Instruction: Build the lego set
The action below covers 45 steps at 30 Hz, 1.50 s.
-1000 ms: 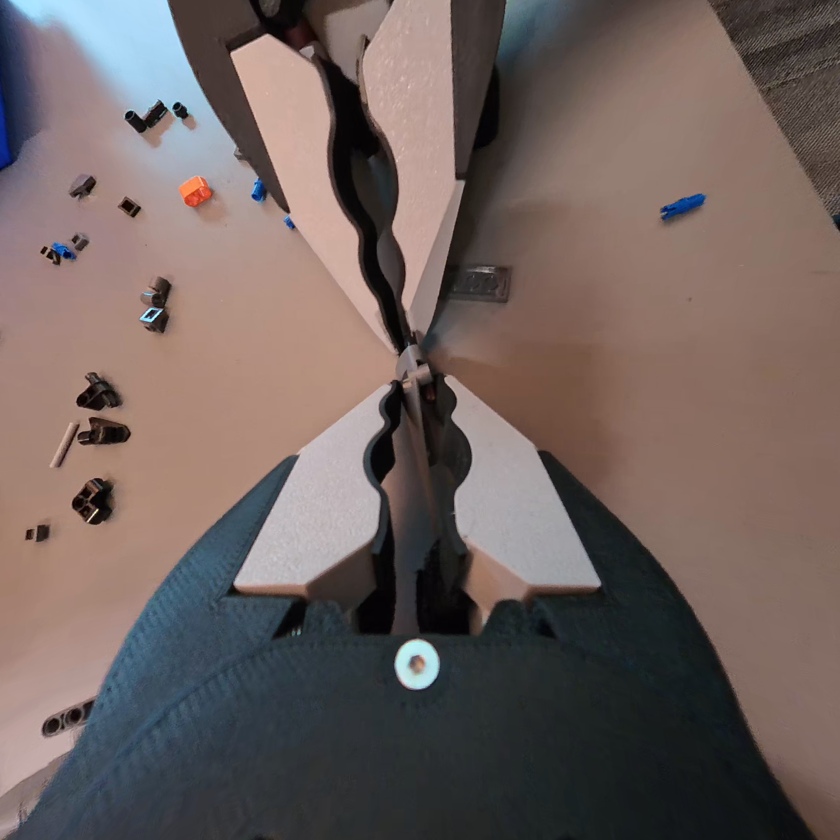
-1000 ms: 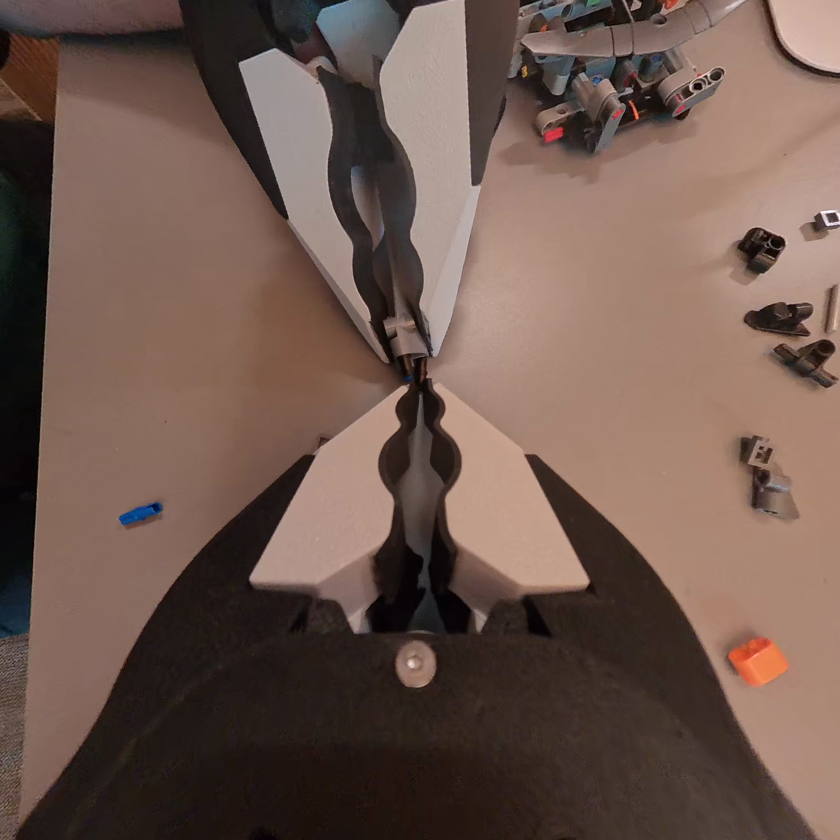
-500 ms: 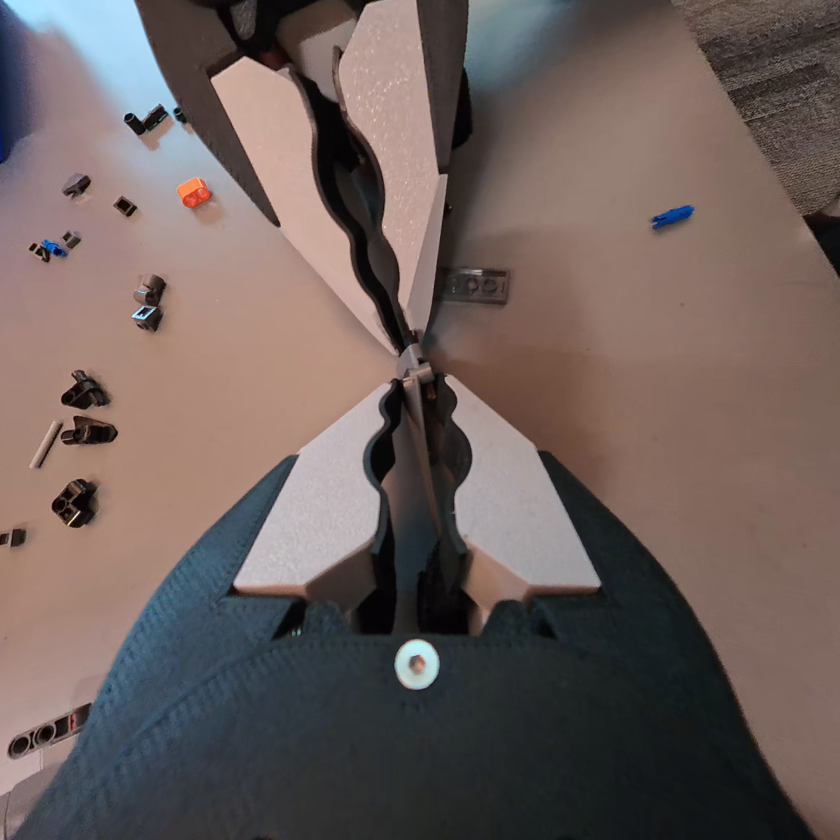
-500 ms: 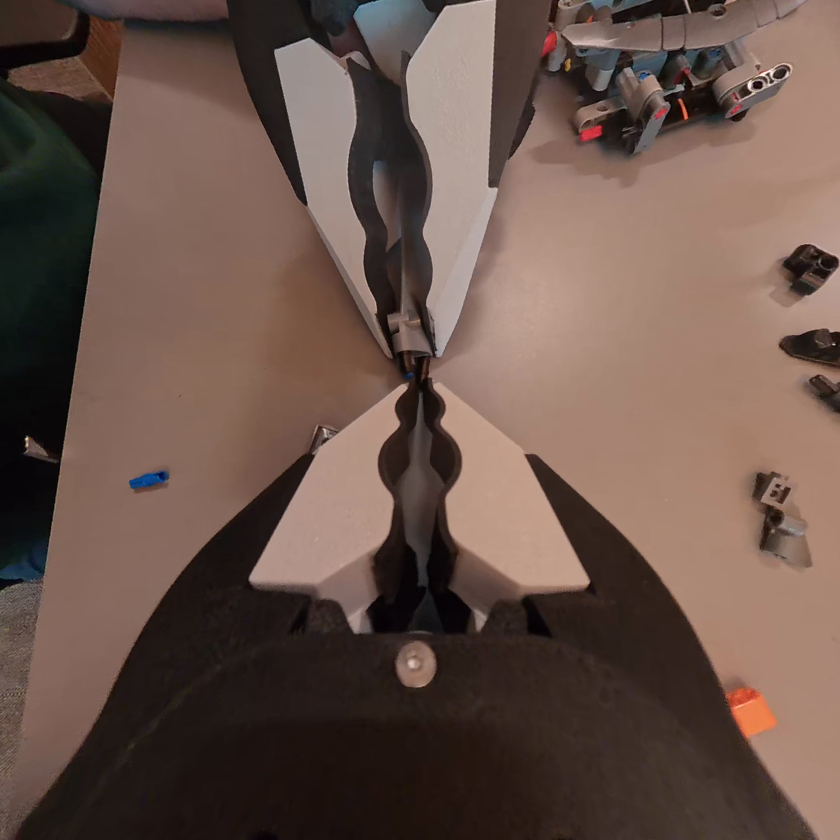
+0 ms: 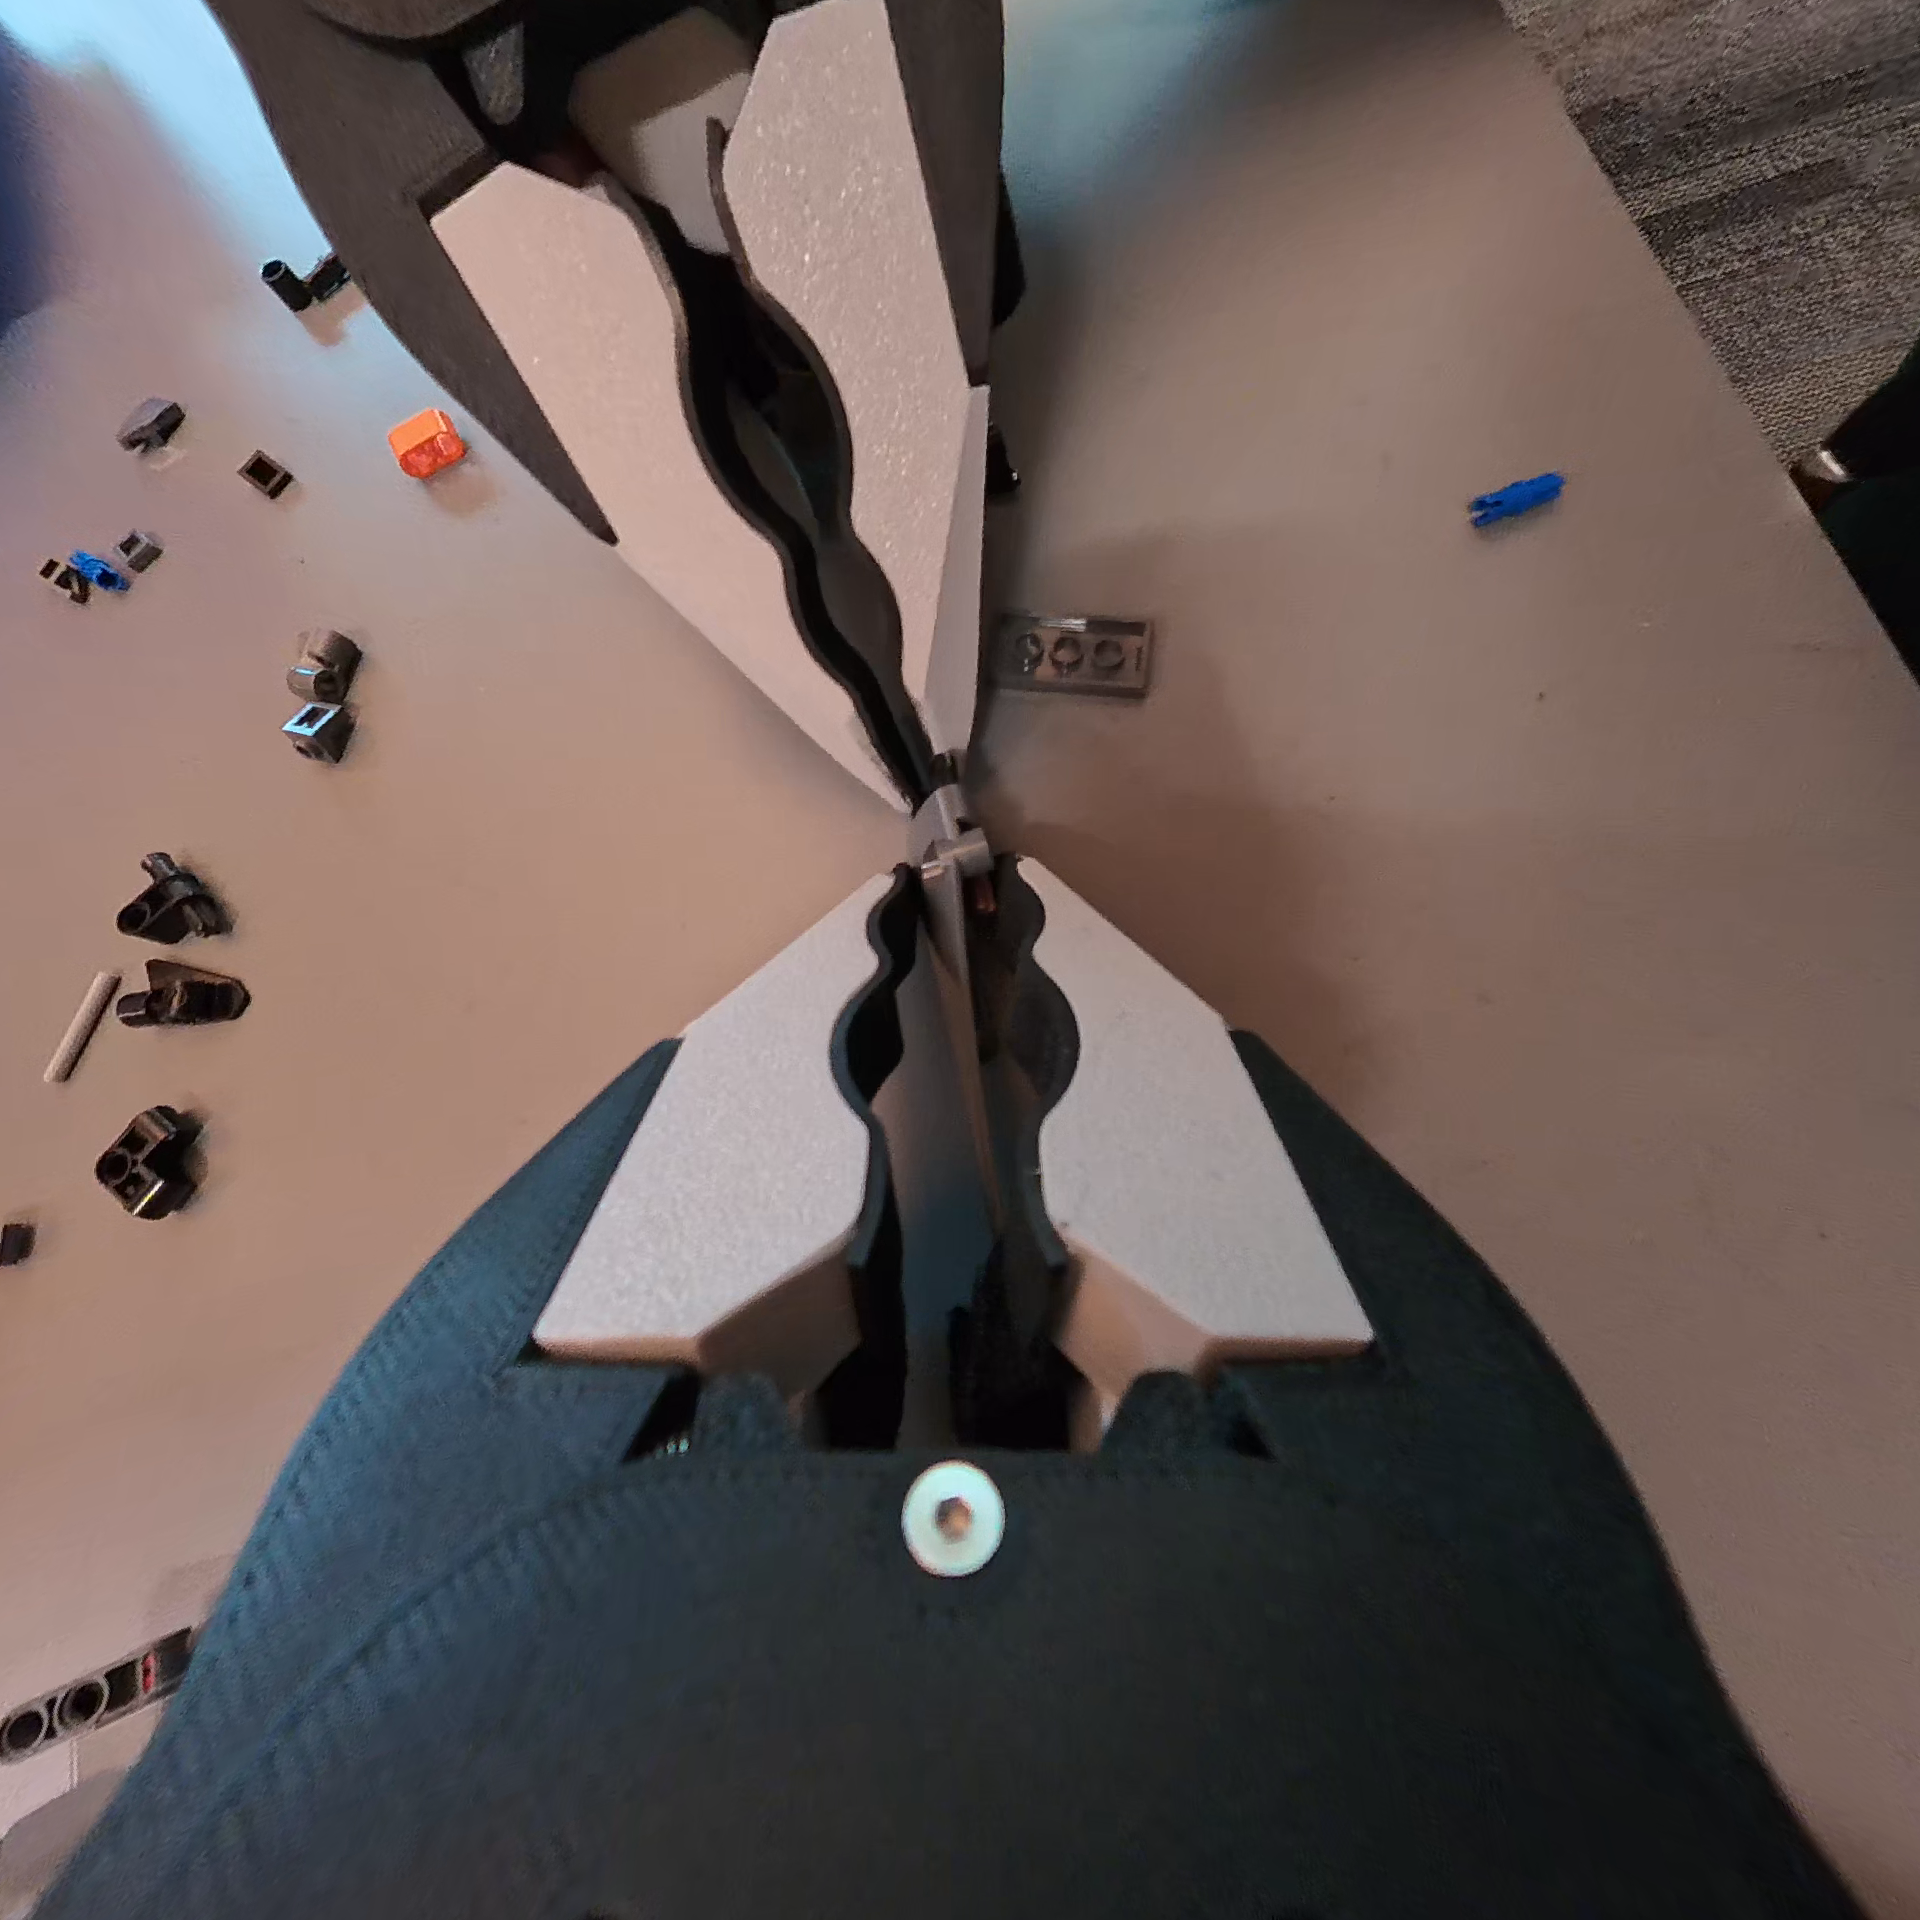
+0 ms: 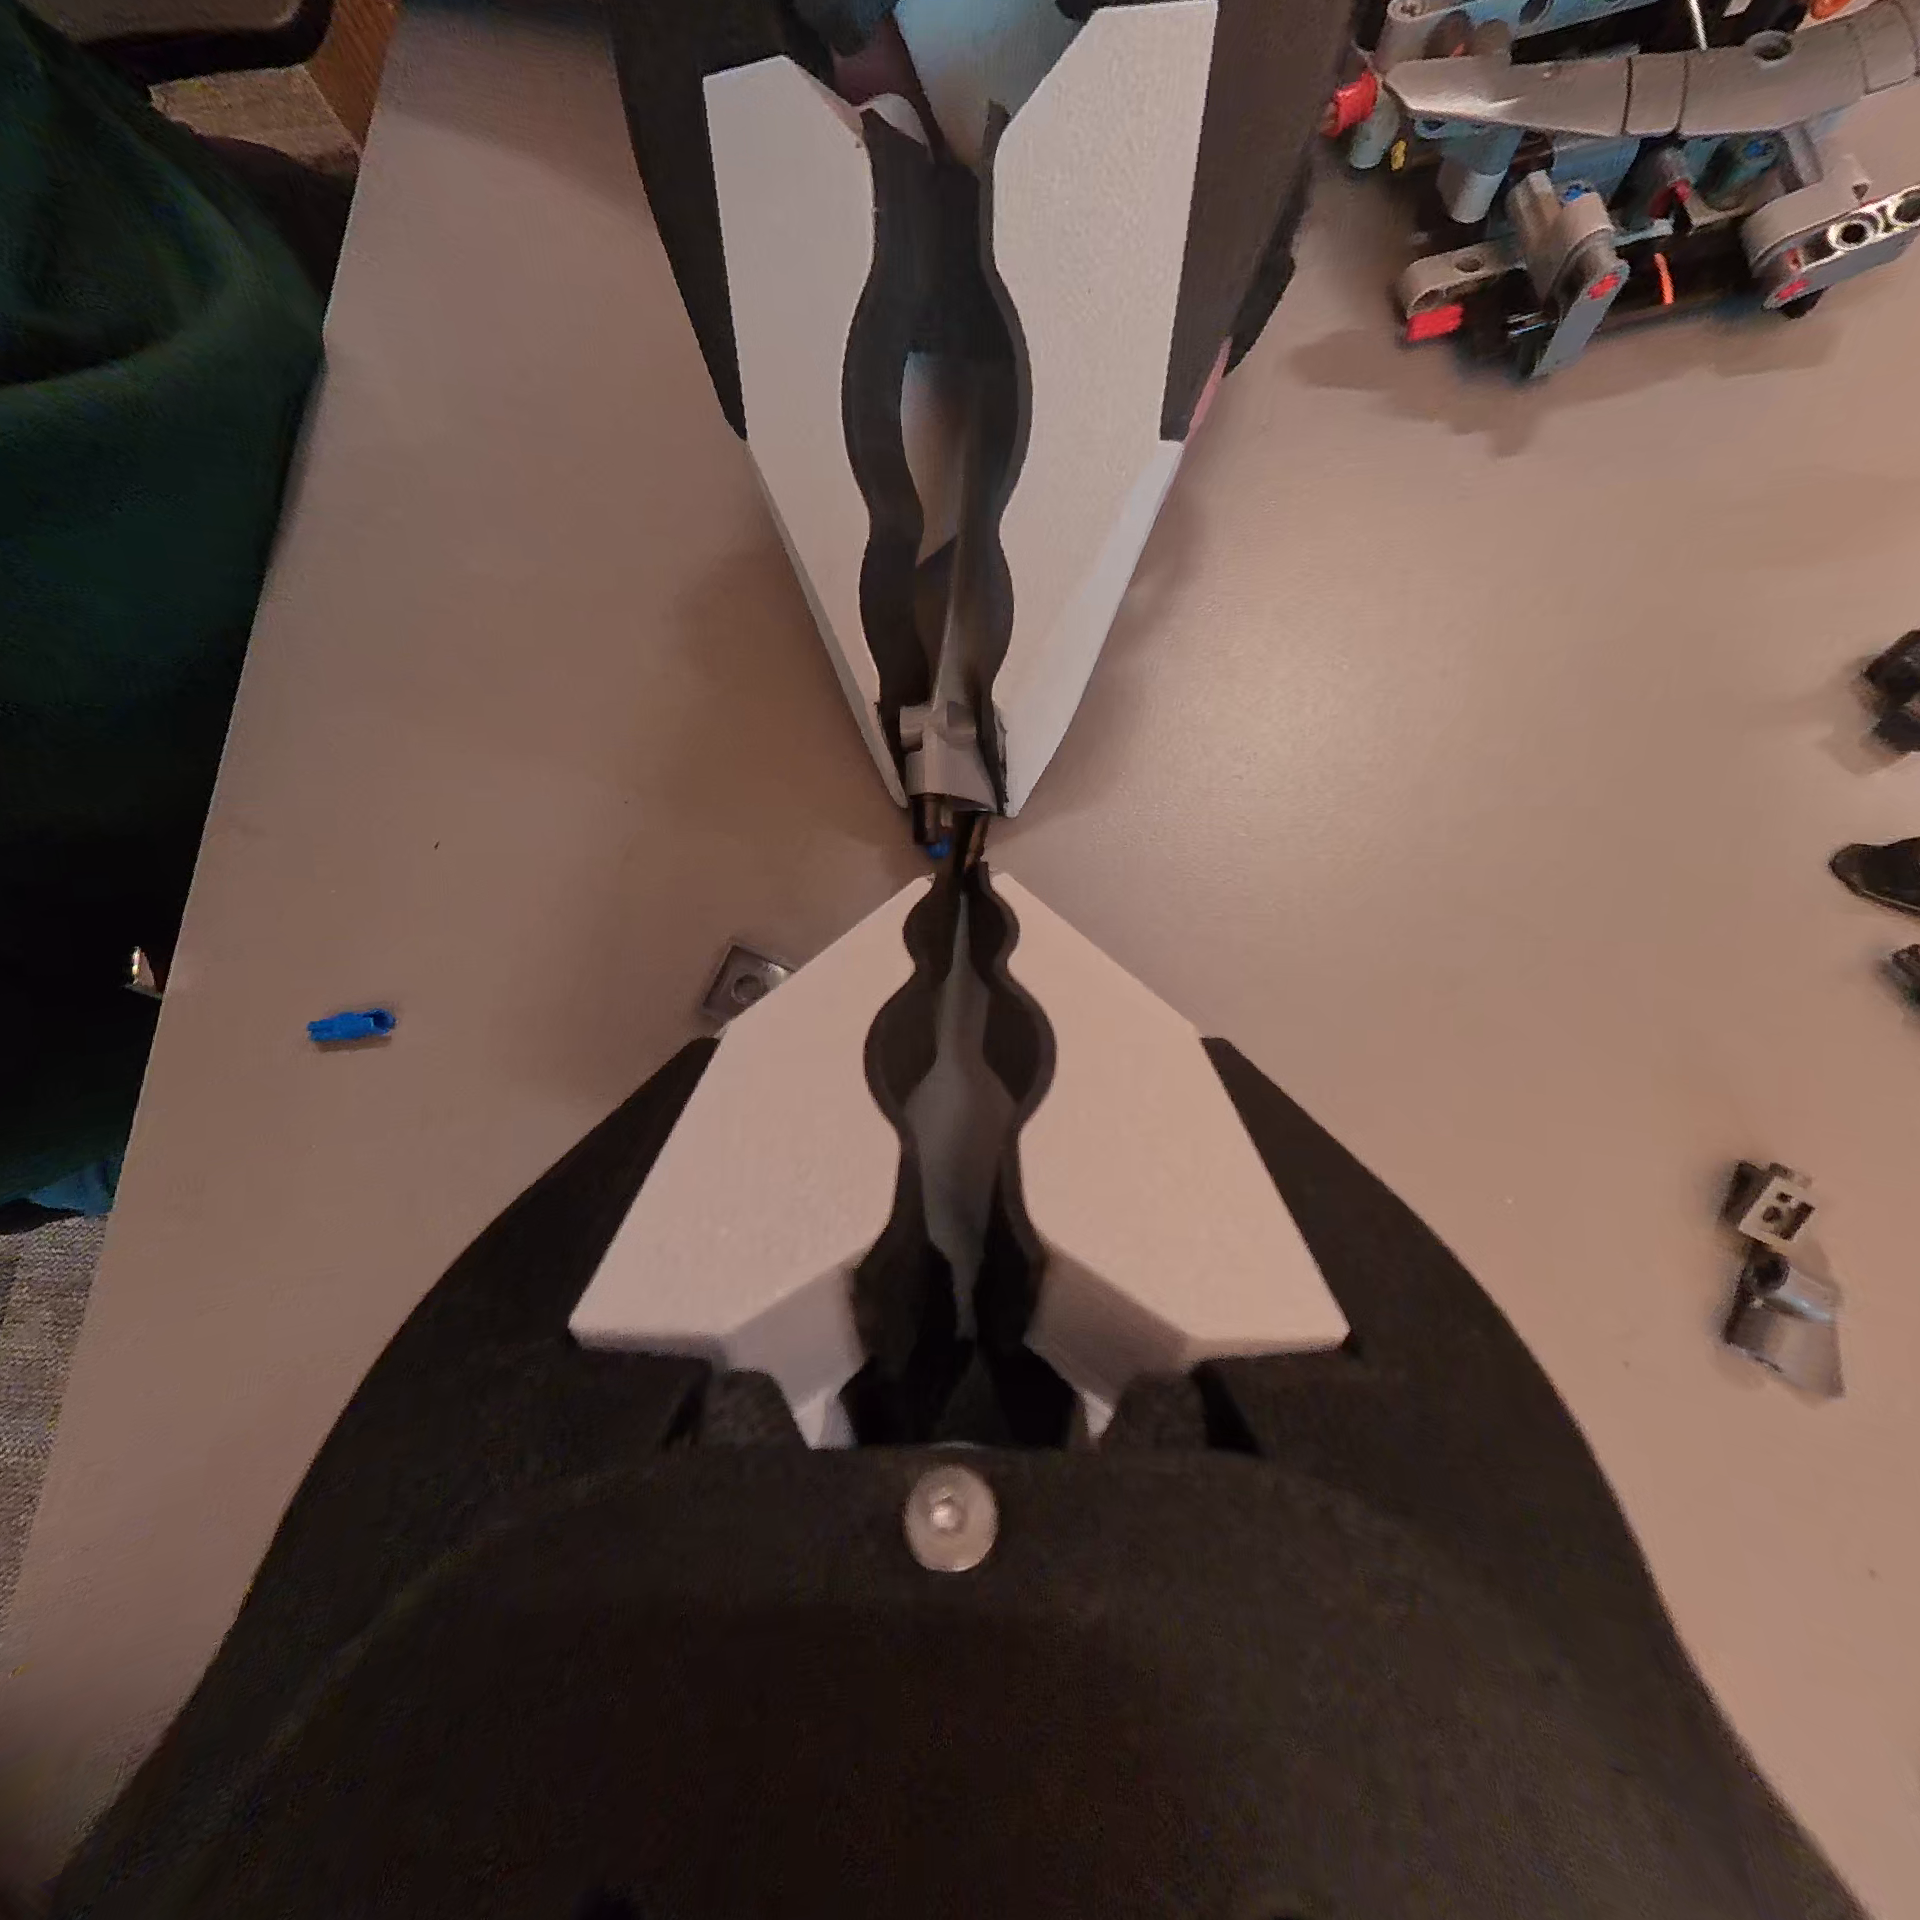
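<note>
The small grey connector (image 5: 943,836) is in the air above the tabletop (image 5: 1455,1039), between the two pairs of tongs that meet tip to tip. The left tongs (image 5: 951,883) are closed on this grey piece, with its cross-shaped end sticking out forward. The right tongs (image 6: 956,883) are also closed, on a thin dark pin with a blue tip (image 6: 938,847); I cannot tell how deep it sits in the connector. In my judgement the two pieces are held this way so that the pin goes straight into the hole of the connector, each tool keeping its part steady against the push.

The connector is hard matte plastic with small ribs, so a narrow grip at the tips probably holds it without slipping. The fingers (image 5: 727,1143) are pale and grainy outside, and their dark inner lining has a wavy edge.

On the tabletop, which is smooth and beige, a flat grey plate with round studs (image 5: 1075,657) lies just beyond the tips. A blue pin (image 5: 1515,499) lies well apart, near the edge. An orange brick (image 5: 426,444) and several black angled connectors (image 5: 171,899) are scattered on the other side. The partly built grey model (image 6: 1642,187) stands farther away.
</note>
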### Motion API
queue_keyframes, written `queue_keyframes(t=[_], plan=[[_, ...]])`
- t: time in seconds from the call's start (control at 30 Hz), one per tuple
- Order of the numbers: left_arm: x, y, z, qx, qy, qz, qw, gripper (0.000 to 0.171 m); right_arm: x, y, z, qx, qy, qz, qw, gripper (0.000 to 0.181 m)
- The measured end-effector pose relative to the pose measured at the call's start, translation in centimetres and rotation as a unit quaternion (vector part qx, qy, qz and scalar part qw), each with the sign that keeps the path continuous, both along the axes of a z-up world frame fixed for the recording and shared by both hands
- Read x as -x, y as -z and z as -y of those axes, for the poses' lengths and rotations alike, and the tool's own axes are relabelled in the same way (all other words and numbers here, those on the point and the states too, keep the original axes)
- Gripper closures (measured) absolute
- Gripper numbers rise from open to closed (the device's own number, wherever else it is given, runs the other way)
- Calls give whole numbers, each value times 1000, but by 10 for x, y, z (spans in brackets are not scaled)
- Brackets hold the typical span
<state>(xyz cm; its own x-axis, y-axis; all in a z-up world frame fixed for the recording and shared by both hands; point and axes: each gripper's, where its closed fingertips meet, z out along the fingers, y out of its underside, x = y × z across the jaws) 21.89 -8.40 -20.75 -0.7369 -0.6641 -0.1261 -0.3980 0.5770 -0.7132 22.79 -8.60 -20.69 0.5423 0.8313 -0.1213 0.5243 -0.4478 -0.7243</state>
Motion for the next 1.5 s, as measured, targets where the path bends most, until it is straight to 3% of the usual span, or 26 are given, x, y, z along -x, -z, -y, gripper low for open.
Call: queue_keyframes(t=[1.5], plan=[[5,0,8,15,84,-21,996,158,5,-1,9,-8,-65,2,998,180]])
